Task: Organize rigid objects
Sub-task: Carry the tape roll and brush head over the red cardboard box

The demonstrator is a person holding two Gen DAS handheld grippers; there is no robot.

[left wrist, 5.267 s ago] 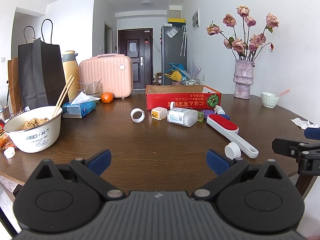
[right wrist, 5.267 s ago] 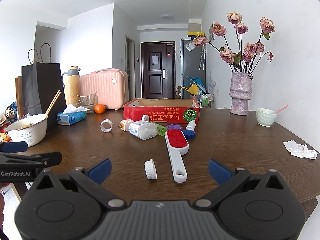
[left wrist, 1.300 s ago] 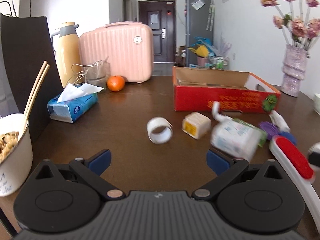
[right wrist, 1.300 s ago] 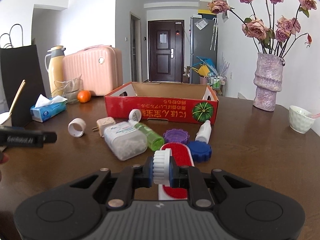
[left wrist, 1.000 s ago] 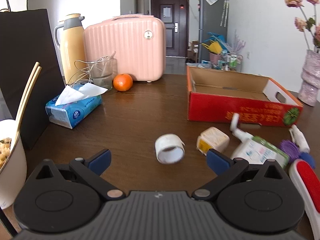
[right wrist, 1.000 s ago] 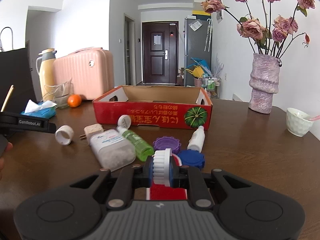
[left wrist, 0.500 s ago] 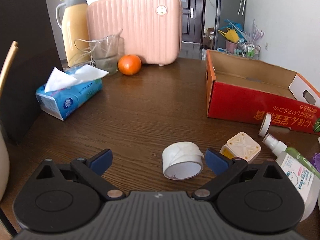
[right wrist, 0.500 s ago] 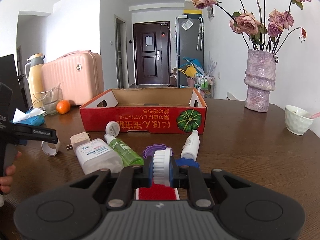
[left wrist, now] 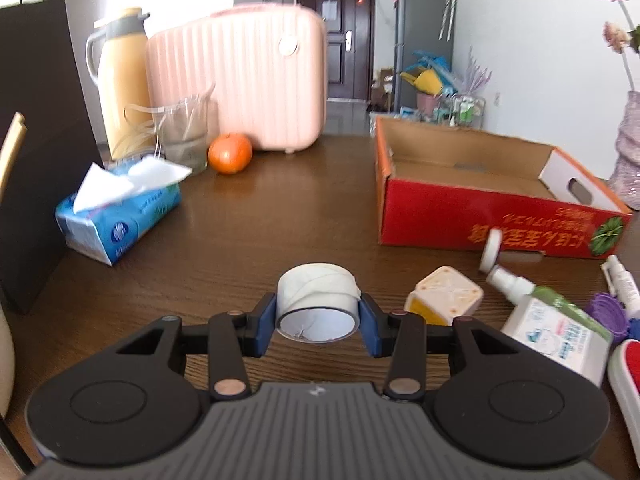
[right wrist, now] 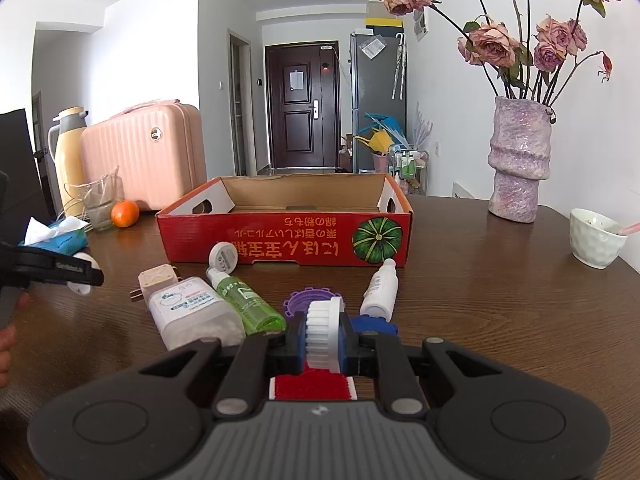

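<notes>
Sitting out are one red box (right wrist: 280, 240), one tape roll (left wrist: 317, 304), three bottles, two gear-shaped lids, one orange (left wrist: 230, 153).

1. Left wrist view sits low over the bench (left wrist: 240, 216), looking forward along its fingers, close in
2. Right wrist view looks from farther right, facing the same way
3. Both share the red box (left wrist: 472, 216) (right wrist: 284, 240) and pink suitcase (left wrist: 240, 76) (right wrist: 140, 152)

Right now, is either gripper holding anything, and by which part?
Both. The left gripper clamps the white tape roll across its outer sides; the right gripper pinches the white ribbed cap across its flat faces.
</notes>
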